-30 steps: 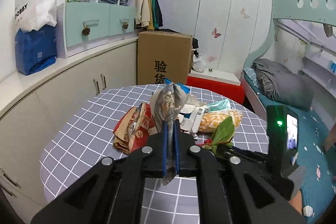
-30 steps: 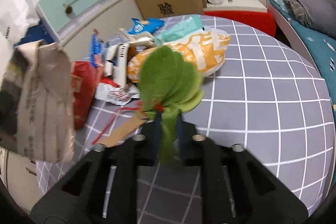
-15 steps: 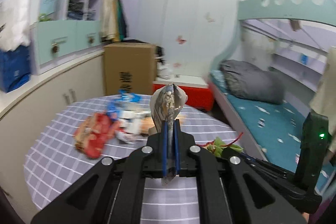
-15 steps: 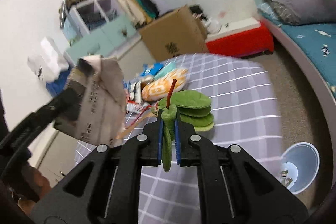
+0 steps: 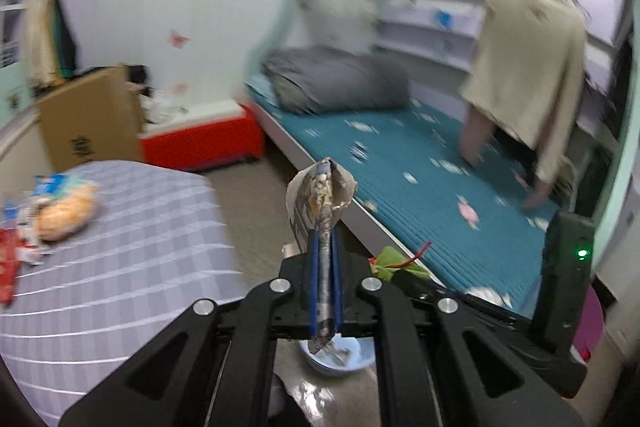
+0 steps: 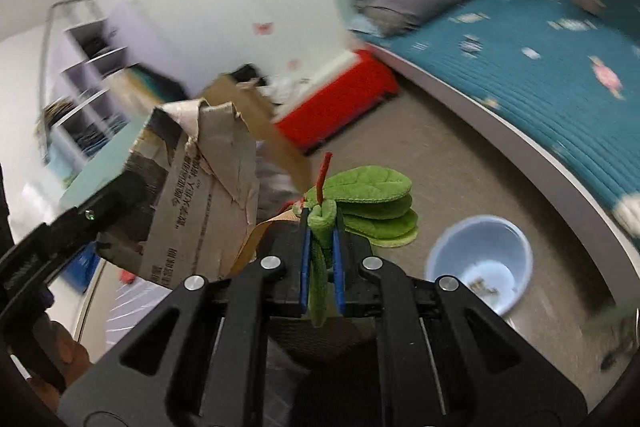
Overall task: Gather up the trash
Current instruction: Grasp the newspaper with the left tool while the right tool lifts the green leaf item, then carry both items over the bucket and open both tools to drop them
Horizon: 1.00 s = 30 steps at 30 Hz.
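Both tongs are clamped narrow on trash. Left gripper (image 5: 325,247) pinches a crumpled newspaper (image 5: 320,199) between its blue pads, the paper sticking up past the fingertips and hanging a little below them; in the right view the same newspaper (image 6: 200,187) shows as a creased sheet with printed text, held up at the left. Right gripper (image 6: 322,227) pinches green leaves (image 6: 376,203) with a red stem (image 6: 323,171), the leaves fanned out to the right of the pads; in the left view the leaves (image 5: 396,261) peek out just right of the left gripper.

A light blue bin (image 6: 480,263) stands on the floor, below and right of the leaves, with a few scraps at its bottom; in the left view the bin (image 5: 340,357) lies right under the newspaper, partly hidden by the gripper.

Left of that, a table (image 5: 132,247) with a grey checked cloth carries more wrappers (image 5: 52,211) at its far left edge. Beyond are a cardboard box (image 5: 88,123), a red box (image 5: 200,143) and a bed (image 5: 420,167) with a teal cover, all blurred.
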### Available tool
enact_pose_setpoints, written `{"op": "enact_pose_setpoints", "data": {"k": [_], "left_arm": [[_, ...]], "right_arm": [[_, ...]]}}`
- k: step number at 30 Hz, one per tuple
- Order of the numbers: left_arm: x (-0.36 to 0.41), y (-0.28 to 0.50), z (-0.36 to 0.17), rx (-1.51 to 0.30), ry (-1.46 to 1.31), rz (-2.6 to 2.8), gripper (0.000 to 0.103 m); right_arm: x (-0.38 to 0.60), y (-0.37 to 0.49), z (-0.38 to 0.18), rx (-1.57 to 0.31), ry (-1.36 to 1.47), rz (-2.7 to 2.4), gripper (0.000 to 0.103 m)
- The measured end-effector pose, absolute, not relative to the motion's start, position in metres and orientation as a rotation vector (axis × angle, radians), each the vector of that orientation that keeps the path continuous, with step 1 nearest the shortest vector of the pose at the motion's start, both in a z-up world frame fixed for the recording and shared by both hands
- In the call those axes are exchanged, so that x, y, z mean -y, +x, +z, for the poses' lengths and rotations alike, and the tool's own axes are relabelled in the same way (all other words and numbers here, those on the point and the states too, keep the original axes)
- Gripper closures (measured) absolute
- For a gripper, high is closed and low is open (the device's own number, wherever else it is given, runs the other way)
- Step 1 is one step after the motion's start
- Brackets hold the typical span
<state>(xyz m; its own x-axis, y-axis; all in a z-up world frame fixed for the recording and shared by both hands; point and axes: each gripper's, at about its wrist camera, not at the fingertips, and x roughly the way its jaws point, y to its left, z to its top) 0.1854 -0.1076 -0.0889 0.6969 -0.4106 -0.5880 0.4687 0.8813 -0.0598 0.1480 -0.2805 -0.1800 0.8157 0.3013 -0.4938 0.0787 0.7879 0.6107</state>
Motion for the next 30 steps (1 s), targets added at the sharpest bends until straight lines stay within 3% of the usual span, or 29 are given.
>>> {"op": "enact_pose_setpoints", "data": {"k": [12,21,22,24,25,30], "left_arm": [[0.201,0.259,-0.243,-0.989,0.207,-0.592,0.097],[0.234,0.306,-0.298,-1.061,0.26,-0.582,0.093],[0.235,0.309,-0.303,-1.07,0.27,-0.573,0.088],[0.236,0.313,-0.312,-1.097,0.287,-0.552,0.037],[0.232,0.314,-0.314,-1.091,0.286,-0.532,0.031],[0.218,0.32,-0.322,-1.1,0.289,-0.475,0.031]], "right_arm": [[0.356,0.155,-0.314,-0.82,0.752,-0.151,0.093],[0.372,0.171,-0.359,-0.87,0.771,-0.224,0.093],[0.373,0.172,-0.362,-0.876,0.773,-0.226,0.093],[0.373,0.175,-0.367,-0.883,0.775,-0.227,0.093],[0.372,0.176,-0.369,-0.889,0.775,-0.225,0.093],[0.365,0.181,-0.375,-0.911,0.78,-0.216,0.093]]}}
